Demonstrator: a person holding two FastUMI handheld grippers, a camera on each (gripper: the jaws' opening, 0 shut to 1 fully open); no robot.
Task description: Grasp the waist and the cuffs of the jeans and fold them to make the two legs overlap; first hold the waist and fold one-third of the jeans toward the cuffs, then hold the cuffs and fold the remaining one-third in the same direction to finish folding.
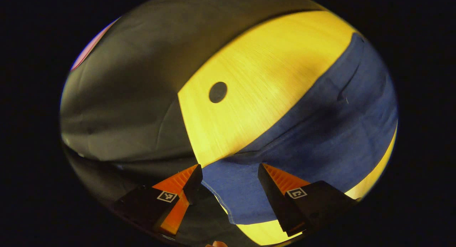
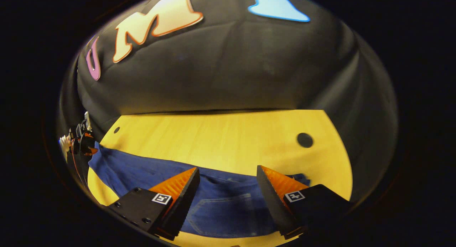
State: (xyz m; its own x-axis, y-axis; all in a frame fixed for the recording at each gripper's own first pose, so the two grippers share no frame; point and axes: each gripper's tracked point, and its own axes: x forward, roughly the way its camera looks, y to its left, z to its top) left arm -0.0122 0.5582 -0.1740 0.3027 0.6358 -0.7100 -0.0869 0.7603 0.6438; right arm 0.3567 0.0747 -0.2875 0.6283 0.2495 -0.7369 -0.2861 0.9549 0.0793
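The blue jeans (image 1: 313, 133) lay flat on the yellow wooden table (image 1: 263, 72). They stretched in a long strip across the side of the table nearest the two grippers.

In the left gripper view, the left gripper (image 1: 229, 174) hung over one end of the jeans. Its two fingers were spread wide apart and held nothing. The cloth edge and a bit of the table's edge showed in the gap between the fingers. A small round hole (image 1: 218, 92) sat in the table top, well apart from the jeans. The dark cloth wall (image 1: 124, 97) stood past the table.

In the right gripper view, the right gripper (image 2: 228, 175) hung over the jeans (image 2: 228, 204) too. Its fingers were also wide apart with nothing between them but air. A back pocket (image 2: 228, 211) on the jeans showed just under the gap. Far off at the other end of the jeans, the other gripper (image 2: 83, 143) could be seen with a hand (image 2: 65, 143) holding it. It was too small to tell how its fingers stood from there. Another round hole (image 2: 305, 140) showed in the table (image 2: 213, 136), near the right gripper's end.
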